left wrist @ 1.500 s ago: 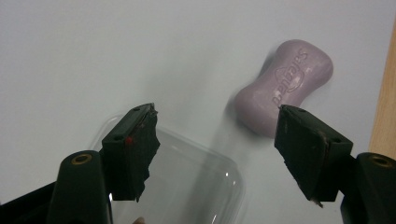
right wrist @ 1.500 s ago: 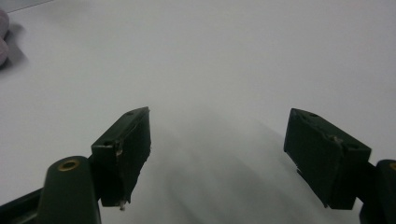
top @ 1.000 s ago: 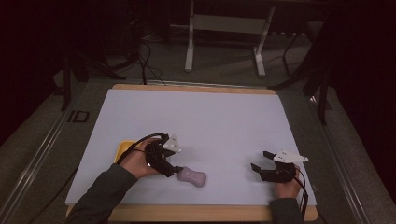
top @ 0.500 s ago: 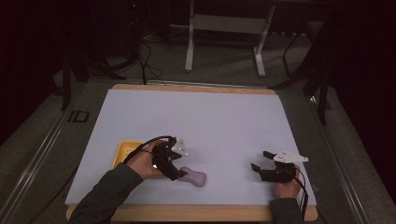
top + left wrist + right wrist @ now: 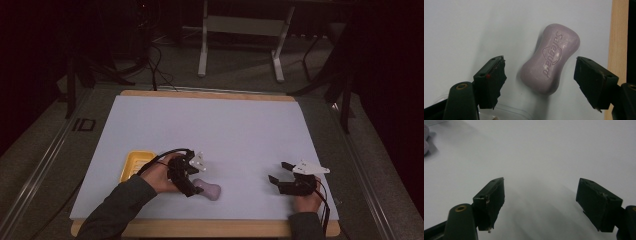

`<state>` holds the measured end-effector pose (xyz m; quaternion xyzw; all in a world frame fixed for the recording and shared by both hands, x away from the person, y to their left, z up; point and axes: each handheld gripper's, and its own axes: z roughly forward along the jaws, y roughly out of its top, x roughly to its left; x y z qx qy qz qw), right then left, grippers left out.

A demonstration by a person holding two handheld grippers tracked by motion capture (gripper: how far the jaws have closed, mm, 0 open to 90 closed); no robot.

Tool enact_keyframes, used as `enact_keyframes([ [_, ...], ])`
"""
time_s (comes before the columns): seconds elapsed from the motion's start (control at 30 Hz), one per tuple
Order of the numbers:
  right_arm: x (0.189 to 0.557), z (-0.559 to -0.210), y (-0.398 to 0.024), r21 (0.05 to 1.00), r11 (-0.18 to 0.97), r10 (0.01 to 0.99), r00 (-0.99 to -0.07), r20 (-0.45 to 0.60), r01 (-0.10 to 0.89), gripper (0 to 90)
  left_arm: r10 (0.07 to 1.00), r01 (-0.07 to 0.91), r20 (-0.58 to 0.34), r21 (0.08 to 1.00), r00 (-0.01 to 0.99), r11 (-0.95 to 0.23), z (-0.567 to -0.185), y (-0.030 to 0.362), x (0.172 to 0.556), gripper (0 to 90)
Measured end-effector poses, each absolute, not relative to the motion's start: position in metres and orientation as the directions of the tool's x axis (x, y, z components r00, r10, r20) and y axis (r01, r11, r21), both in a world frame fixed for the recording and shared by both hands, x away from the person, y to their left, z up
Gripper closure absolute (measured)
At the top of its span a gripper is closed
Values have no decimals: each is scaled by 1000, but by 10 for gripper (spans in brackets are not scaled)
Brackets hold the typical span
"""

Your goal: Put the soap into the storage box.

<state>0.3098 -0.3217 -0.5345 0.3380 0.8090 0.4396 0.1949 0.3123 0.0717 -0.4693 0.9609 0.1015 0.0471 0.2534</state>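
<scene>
Hiding the near right part of the yellow tray (image 5: 135,162) behind the left hand (image 5: 159,176); cutting off the purple soap (image 5: 425,140) at the right gripper view's left edge.

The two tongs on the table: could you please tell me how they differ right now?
The left tongs are poised over the purple soap bar, jaws open either side of it; the right tongs have only bare white mat between their jaws. The left tongs sit beside the yellow tray; the right tongs sit apart, near the mat's right edge. Both are open, hand-held and holding nothing.
</scene>
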Motion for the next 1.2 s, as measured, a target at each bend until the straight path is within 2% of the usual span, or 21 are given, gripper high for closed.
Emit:
enact_keyframes([
  [0.3, 310, -535, -321, 842, 388, 716, -697, -19, 375, 225, 199, 155, 38, 489, 979, -858, -476, 62, 310, 239],
  [0.53, 310, -535, -321, 841, 390, 715, -698, -20, 376, 225, 184, 147, 31, 479, 982, -865, -480, 56, 310, 187],
  [1.2, 311, -535, -320, 836, 398, 711, -702, -22, 377, 225, 126, 106, 14, 447, 992, -888, -496, 40, 309, 169],
])
